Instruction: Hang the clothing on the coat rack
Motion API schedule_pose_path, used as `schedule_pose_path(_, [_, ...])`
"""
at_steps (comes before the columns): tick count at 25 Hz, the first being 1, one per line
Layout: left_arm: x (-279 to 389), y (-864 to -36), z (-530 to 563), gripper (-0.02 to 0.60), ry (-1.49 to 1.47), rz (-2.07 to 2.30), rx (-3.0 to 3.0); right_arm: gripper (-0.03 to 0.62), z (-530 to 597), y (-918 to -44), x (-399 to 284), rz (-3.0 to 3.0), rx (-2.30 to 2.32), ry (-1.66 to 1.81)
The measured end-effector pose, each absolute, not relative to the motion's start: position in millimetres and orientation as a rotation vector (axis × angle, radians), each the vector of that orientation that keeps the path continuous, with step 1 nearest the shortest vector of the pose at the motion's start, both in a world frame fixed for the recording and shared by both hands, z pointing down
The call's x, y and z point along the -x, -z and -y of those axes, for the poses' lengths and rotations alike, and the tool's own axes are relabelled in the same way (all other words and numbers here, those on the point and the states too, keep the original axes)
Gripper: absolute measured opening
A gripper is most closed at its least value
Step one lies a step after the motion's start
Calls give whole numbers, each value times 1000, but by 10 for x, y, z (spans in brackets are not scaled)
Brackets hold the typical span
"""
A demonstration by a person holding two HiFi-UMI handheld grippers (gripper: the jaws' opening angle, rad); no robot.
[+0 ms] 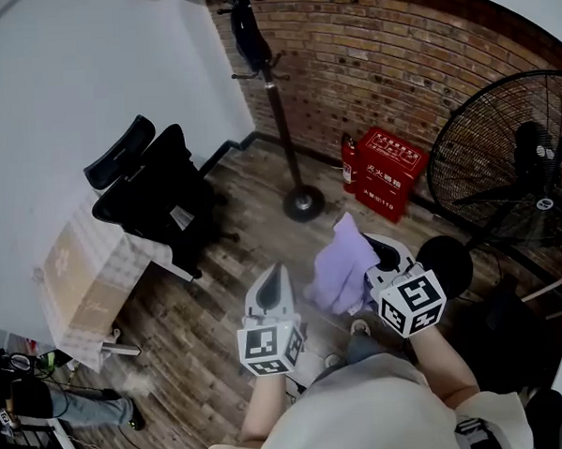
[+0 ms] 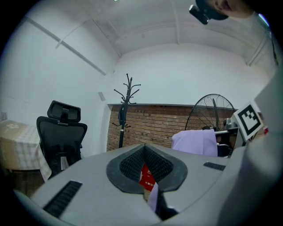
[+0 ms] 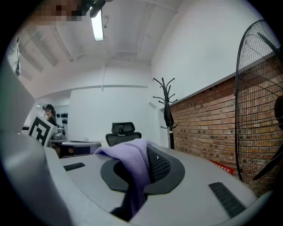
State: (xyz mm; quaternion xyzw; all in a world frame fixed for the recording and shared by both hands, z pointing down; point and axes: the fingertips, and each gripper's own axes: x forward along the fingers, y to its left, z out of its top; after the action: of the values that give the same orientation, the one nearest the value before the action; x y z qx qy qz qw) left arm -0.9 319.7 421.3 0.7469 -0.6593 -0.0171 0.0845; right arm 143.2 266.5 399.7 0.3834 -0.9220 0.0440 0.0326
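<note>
A lilac garment (image 1: 343, 265) hangs in front of me, pinched between the jaws of my right gripper (image 1: 375, 258). In the right gripper view the cloth (image 3: 132, 164) drapes over the left jaw and down through the gap. My left gripper (image 1: 273, 283) is shut with nothing in it, just left of the garment. Its own view shows the garment (image 2: 196, 141) off to the right. The black coat rack (image 1: 272, 88) stands on a round base against the brick wall, well ahead; something dark hangs near its top. It appears upright in the left gripper view (image 2: 126, 106) and the right gripper view (image 3: 166, 110).
A black office chair (image 1: 162, 188) stands at the left beside a cloth-covered table (image 1: 86, 276). Red fire-extinguisher boxes (image 1: 388, 171) sit right of the rack's base. A large black floor fan (image 1: 513, 164) fills the right side. Wooden floor lies between me and the rack.
</note>
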Motion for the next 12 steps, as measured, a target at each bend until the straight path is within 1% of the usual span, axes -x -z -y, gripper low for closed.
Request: schedule_pose_path(12, [157,-4242,-2683,3,65,1994,-2214,18,-2125,-3992,-1261,2828,-1157,-78])
